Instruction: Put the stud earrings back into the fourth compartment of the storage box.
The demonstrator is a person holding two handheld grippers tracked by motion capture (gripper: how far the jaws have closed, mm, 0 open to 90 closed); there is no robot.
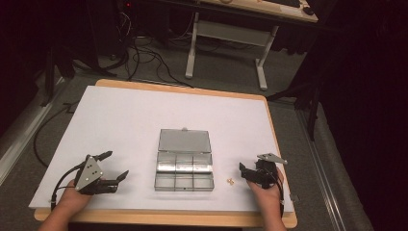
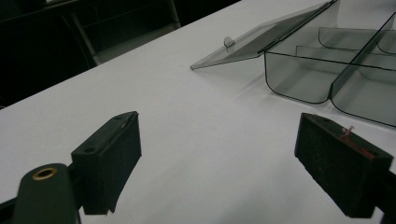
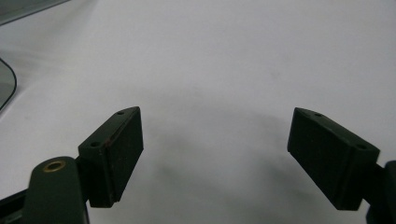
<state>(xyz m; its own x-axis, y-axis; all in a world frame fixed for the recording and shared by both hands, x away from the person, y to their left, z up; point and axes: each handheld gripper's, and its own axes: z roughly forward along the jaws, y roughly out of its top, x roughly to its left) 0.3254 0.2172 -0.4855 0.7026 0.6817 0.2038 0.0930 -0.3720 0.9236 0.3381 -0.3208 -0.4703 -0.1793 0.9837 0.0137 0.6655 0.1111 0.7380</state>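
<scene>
A clear plastic compartment box (image 1: 184, 174) lies in the middle of the white table, its lid (image 1: 184, 141) folded flat behind it. In the left gripper view the box (image 2: 327, 70) and its lid (image 2: 261, 39) sit ahead to the right. My left gripper (image 1: 116, 165) rests to the left of the box, open with nothing between its jaws (image 2: 224, 154). My right gripper (image 1: 246, 172) is to the right of the box, also open and holding nothing (image 3: 215, 149). A small tan piece (image 1: 230, 181) lies on the table between the box and the right gripper.
The white sheet (image 1: 144, 115) covers a wooden tabletop whose rim (image 1: 192, 219) shows along the near side. Beyond the table stand a white-legged desk (image 1: 226, 33) and loose cables (image 1: 144, 57) on the floor.
</scene>
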